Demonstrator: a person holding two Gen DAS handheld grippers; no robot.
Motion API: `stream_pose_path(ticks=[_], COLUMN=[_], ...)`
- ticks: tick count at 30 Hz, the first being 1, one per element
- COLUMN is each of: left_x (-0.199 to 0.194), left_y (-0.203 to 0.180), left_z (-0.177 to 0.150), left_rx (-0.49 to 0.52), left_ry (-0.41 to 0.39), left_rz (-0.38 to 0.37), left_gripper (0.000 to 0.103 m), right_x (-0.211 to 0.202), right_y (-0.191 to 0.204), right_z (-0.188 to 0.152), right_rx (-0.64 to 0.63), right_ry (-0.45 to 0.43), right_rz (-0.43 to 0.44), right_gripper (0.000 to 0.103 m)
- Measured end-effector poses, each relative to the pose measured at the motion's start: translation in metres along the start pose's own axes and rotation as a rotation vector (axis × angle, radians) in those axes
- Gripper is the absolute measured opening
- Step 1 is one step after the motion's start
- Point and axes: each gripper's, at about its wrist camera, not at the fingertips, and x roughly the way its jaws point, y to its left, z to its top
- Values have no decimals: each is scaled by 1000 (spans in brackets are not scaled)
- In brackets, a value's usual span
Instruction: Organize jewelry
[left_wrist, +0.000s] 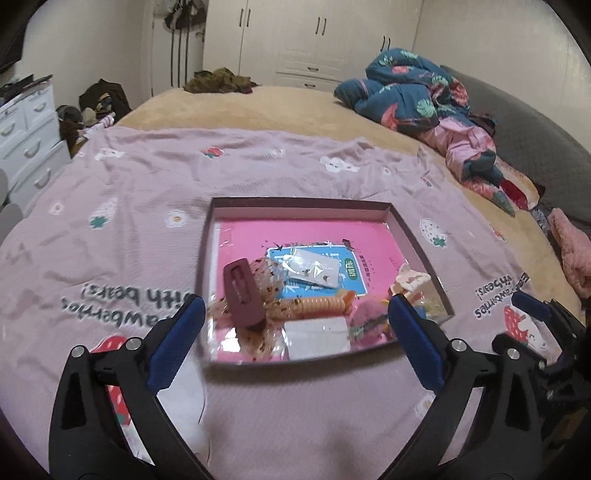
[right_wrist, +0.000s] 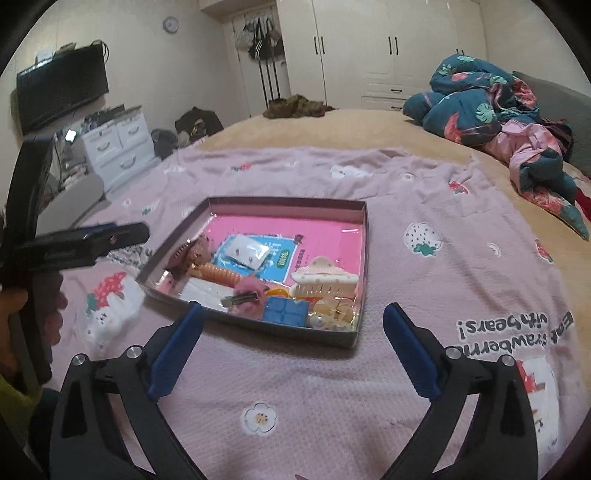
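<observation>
Nearest, the left gripper (left_wrist: 297, 306) and the right gripper (right_wrist: 291, 317) both stand spread wide with nothing between their pads. Just beyond them a shallow tray (left_wrist: 301, 201) lies on the pink bedspread (left_wrist: 147, 184), holding hair clips and small packets. The left view shows a maroon hair clip (left_wrist: 242, 293) at the tray's near left; the right view alone shows a cream claw clip (right_wrist: 325, 282) and a blue block (right_wrist: 286, 312).

Crumpled blue floral quilt (right_wrist: 491, 107) at bed's far right corner; white wardrobe (right_wrist: 373, 48) behind; wall-mounted TV (right_wrist: 61, 86) left.
</observation>
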Motion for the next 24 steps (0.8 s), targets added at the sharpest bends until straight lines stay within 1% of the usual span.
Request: stream_pose_path(ticks=[5,7,12,16,24], left_x=[-28,-36,-50,-58,-67], left_y=[-2,-4,-6,-10,-10], left_z=[-21,-32,-55,-70,-83], left_rx=[4,10,8,13,-7], left_ry=[-25,-22,-13,-10,-11], left_rz=[7,22,21,32,40], left_gripper=[94,94,94,94,94], right_x=[-22,-29,-45,-56,-62], right_y=[6,7,10,12,19], right_z=[-2,-5,-17,-28,-48], right_rx=[-6,-11,-8,3,27], right_ry=[-33,-45,-62,-60,-27], right_rz=[-31,-50,-78,-86,-72], right_gripper=[99,99,99,99,99])
